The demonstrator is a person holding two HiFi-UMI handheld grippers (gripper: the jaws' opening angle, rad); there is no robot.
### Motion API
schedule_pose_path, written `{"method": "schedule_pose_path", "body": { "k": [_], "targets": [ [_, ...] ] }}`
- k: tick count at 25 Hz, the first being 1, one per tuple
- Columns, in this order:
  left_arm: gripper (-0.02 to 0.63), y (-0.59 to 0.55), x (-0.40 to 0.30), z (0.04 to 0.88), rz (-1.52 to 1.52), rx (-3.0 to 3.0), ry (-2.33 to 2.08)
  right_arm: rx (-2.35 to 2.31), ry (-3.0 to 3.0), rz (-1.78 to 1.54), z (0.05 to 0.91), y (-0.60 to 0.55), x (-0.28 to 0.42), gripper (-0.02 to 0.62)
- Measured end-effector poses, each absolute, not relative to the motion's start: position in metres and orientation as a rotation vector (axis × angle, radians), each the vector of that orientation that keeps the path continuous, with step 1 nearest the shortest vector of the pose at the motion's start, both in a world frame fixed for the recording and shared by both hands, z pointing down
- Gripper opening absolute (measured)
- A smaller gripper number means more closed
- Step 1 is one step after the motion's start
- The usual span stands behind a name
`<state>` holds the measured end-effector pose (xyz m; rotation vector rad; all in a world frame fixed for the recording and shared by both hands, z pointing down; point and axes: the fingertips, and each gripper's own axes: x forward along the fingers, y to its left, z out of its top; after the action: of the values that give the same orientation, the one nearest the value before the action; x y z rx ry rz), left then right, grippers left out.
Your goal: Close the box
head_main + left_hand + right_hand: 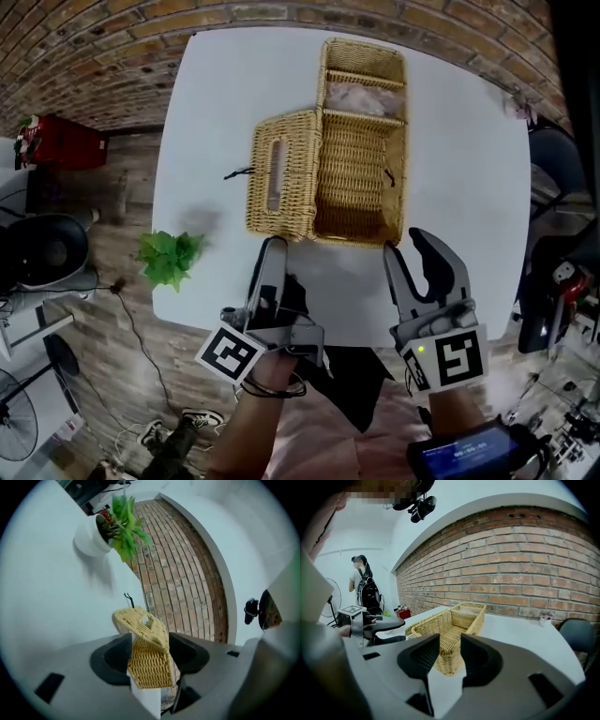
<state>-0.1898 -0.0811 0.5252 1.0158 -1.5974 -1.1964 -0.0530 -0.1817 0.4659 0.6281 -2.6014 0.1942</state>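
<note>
A wicker box (361, 178) stands open on the white table (216, 112), its lid (281, 173) folded out flat to the left. The far compartment holds something pale (361, 97). My left gripper (274, 253) hovers near the table's front edge, just short of the lid, and is open with nothing in it. In the left gripper view the lid (143, 630) shows beyond the left gripper (150, 654). My right gripper (408, 246) is open in front of the box's near right corner. In its own view the right gripper (450, 656) frames the box (450, 625) from a distance.
A green plant (169, 258) in a white pot (91, 538) sits at the table's front left edge. A brick wall (525, 569) runs behind the table. A dark chair (553, 159) stands to the right. A person with a backpack (363, 590) stands further off.
</note>
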Motion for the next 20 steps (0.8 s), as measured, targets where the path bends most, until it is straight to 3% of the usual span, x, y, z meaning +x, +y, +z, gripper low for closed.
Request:
{"method": "schedule_pose_path", "body": {
  "k": [7,10,20],
  "targets": [
    [0.253,-0.089,-0.208,0.536,-1.387,0.93,-1.502,0.642,-2.592,0.186,0.466,-0.186,-0.053,0.143],
    [0.215,-0.087,-0.214,0.536,-1.405,0.905,-1.515,0.643,-2.595,0.178,0.462,-0.185,-0.055,0.143],
    [0.189,-0.076,-0.224,0.501,-1.287,1.025,-1.67,0.635,-2.627,0.156,0.442,-0.183,-0.065,0.143]
  ]
}}
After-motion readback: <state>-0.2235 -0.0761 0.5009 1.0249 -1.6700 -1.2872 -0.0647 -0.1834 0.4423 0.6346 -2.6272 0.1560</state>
